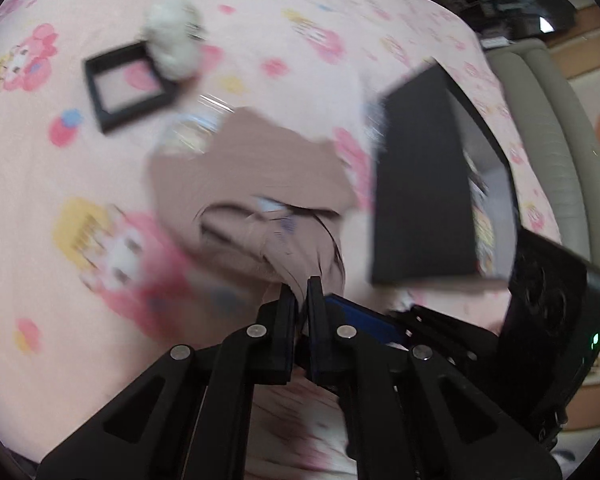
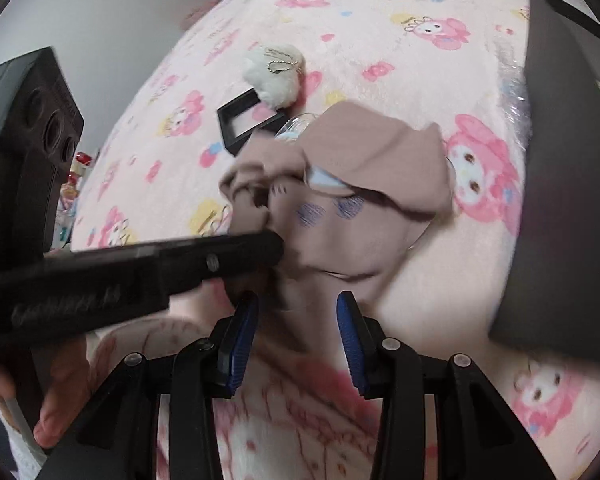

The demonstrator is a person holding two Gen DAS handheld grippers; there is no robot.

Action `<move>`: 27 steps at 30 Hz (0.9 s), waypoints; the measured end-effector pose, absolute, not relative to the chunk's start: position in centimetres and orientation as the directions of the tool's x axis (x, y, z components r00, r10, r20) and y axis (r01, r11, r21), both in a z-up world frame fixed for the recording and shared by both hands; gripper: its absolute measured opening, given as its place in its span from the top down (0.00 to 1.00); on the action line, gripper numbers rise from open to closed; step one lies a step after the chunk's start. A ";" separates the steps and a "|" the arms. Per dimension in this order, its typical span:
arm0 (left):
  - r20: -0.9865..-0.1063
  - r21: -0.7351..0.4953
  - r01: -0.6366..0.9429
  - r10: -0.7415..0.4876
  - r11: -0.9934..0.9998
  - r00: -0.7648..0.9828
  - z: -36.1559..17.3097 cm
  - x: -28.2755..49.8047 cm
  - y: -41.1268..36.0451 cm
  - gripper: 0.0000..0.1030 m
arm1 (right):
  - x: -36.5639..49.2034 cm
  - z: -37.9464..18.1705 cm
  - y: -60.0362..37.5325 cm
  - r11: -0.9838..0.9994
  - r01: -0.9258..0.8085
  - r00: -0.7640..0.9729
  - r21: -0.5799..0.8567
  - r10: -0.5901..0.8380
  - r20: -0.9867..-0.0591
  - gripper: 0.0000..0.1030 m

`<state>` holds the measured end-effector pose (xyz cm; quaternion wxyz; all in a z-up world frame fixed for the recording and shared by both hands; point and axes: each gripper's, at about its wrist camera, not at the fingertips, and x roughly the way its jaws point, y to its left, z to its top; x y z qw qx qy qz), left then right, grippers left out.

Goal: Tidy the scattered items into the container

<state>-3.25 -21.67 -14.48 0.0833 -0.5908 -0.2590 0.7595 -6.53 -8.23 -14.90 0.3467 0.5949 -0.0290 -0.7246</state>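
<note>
A mauve cloth (image 1: 252,168) lies crumpled on the pink cartoon blanket (image 1: 40,208). My left gripper (image 1: 301,291) is shut on the cloth's bunched near edge. In the right wrist view the left gripper (image 2: 274,248) reaches in from the left and pinches that cloth (image 2: 360,168). My right gripper (image 2: 298,312) stands open, blue pads either side of the cloth's near fold and not pressing it. The black container (image 1: 424,184) stands tilted at the right, also seen as the dark box (image 2: 564,200).
A white plush ball (image 1: 172,40) rests on the corner of a black square frame (image 1: 100,92). A clear plastic item (image 1: 192,128) peeks from under the cloth. A beige cushioned seat (image 1: 548,128) lies beyond the blanket's right edge. A hand (image 2: 60,392) holds the left gripper.
</note>
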 end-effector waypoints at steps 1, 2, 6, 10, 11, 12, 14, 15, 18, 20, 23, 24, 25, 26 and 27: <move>-0.850 -0.498 0.164 0.442 -0.852 -0.286 -14.3 -2.9 -20.6 0.96 | -6.1 -14.8 -7.4 -0.761 0.464 -0.057 0.453 -0.536 -0.842 0.64; -0.843 -0.508 0.139 0.459 -0.850 -0.280 -14.2 -2.4 -19.2 0.96 | -5.5 -14.6 -6.5 -0.766 0.459 -0.062 0.450 -0.533 -0.844 0.64; -0.800 -0.574 0.069 0.542 -0.816 -0.256 -14.3 -1.2 -14.9 0.96 | -3.8 -14.2 -3.4 -0.793 0.447 -0.095 0.413 -0.502 -0.860 0.64; -0.793 -0.580 -0.018 0.569 -0.815 -0.218 -14.5 -1.8 -10.9 0.95 | -3.3 -14.3 0.6 -0.838 0.375 -0.142 0.397 -0.475 -0.869 0.64; -0.808 -0.559 -0.036 0.554 -0.828 -0.200 -14.6 -2.0 -10.3 0.90 | -3.3 -14.5 1.6 -0.845 0.357 -0.149 0.397 -0.471 -0.869 0.64; -0.829 -0.526 -0.045 0.524 -0.849 -0.194 -14.6 -2.3 -10.1 0.86 | -3.3 -14.9 2.2 -0.852 0.345 -0.153 0.393 -0.465 -0.872 0.63; -0.859 -0.470 -0.030 0.465 -0.882 -0.215 -14.3 -2.4 -10.7 0.71 | -3.3 -15.6 2.8 -0.866 0.318 -0.154 0.385 -0.448 -0.880 0.63; -0.857 -0.471 -0.009 0.461 -0.882 -0.229 -14.1 -2.3 -11.5 0.65 | -3.4 -15.8 3.1 -0.866 0.309 -0.150 0.392 -0.452 -0.879 0.63; -0.837 -0.505 0.087 0.462 -0.859 -0.295 -14.0 -2.0 -14.6 0.60 | -3.4 -15.7 3.7 -0.852 0.297 -0.139 0.432 -0.486 -0.863 0.55; -0.860 -0.456 0.176 0.381 -0.872 -0.341 -14.1 -2.0 -16.7 0.60 | -3.8 -15.7 3.1 -0.847 0.293 -0.142 0.444 -0.497 -0.856 0.52; -0.876 -0.441 0.304 0.332 -0.844 -0.350 -15.5 -2.5 -18.9 0.59 | -5.0 -16.1 1.2 -0.833 0.309 -0.143 0.460 -0.519 -0.843 0.50; -0.881 -0.444 0.346 0.333 -0.826 -0.335 -16.1 -2.5 -19.5 0.57 | -5.4 -16.3 0.7 -0.830 0.308 -0.132 0.466 -0.522 -0.843 0.49; -0.892 -0.430 0.378 0.321 -0.820 -0.318 -16.5 -2.7 -19.8 0.55 | -6.0 -16.7 0.0 -0.829 0.298 -0.112 0.474 -0.524 -0.845 0.49; -0.906 -0.402 0.403 0.295 -0.822 -0.303 -16.9 -2.8 -19.8 0.54 | -6.4 -16.9 -0.6 -0.825 0.284 -0.097 0.488 -0.531 -0.842 0.49; -0.918 -0.378 0.416 0.275 -0.827 -0.288 -17.1 -3.2 -19.8 0.54 | -6.7 -17.0 -1.1 -0.816 0.280 -0.091 0.505 -0.546 -0.833 0.49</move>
